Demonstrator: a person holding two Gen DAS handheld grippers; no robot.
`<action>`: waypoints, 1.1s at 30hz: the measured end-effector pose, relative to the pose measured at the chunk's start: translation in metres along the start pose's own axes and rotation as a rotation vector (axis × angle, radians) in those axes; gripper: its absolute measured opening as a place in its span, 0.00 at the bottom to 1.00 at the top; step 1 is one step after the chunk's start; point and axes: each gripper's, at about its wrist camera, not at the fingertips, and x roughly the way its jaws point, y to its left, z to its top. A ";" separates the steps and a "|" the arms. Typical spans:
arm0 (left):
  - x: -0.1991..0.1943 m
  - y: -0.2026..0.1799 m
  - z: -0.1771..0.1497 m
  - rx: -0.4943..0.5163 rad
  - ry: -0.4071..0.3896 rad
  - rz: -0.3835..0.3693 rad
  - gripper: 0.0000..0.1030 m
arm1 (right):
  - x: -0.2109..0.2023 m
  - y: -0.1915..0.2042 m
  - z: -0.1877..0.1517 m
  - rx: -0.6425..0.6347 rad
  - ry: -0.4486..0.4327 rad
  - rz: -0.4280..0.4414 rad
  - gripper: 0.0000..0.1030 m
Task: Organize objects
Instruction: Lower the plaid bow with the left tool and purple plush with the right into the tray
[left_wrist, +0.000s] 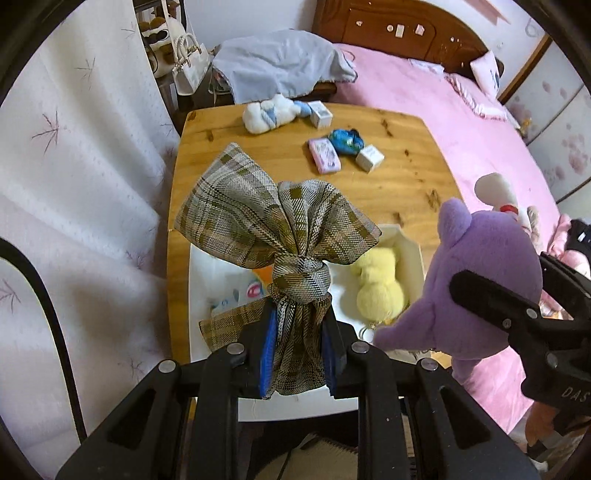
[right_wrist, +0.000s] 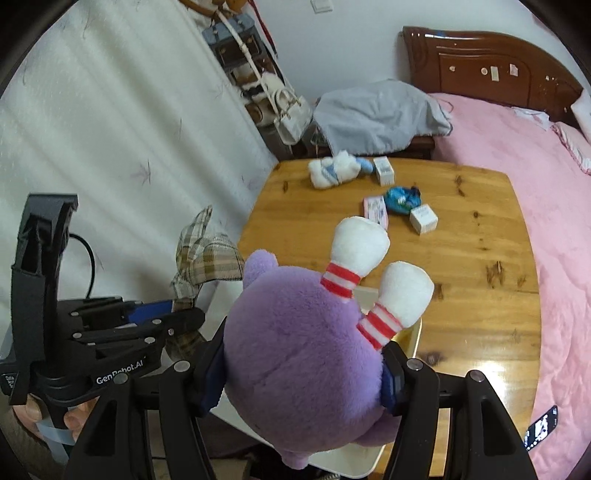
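My left gripper (left_wrist: 298, 350) is shut on a knotted plaid cloth (left_wrist: 273, 225) and holds it above a white box (left_wrist: 410, 251) at the near end of the wooden table (left_wrist: 399, 184). A yellow plush (left_wrist: 380, 288) lies in the box. My right gripper (right_wrist: 303, 373) is shut on a purple plush toy (right_wrist: 299, 354) with white, red-striped feet, held over the box's right side; the toy also shows in the left wrist view (left_wrist: 480, 280). The left gripper and cloth (right_wrist: 207, 258) show at the left of the right wrist view.
On the far half of the table lie a white-and-blue plush (left_wrist: 269, 116), two small white boxes (left_wrist: 369, 158), a pink packet (left_wrist: 324, 155) and a blue bundle (left_wrist: 345, 140). A pink bed (left_wrist: 461, 122) runs along the right; a white curtain (left_wrist: 74, 166) hangs on the left.
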 end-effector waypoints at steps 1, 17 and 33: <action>0.000 -0.002 -0.002 0.004 0.001 0.003 0.22 | 0.000 0.000 -0.004 0.000 0.005 -0.004 0.64; 0.027 -0.018 -0.030 0.062 0.095 -0.010 0.28 | 0.018 -0.007 -0.028 -0.001 0.137 -0.059 0.75; 0.035 -0.009 -0.033 0.014 0.116 0.008 0.73 | 0.016 -0.002 -0.026 -0.022 0.124 -0.077 0.78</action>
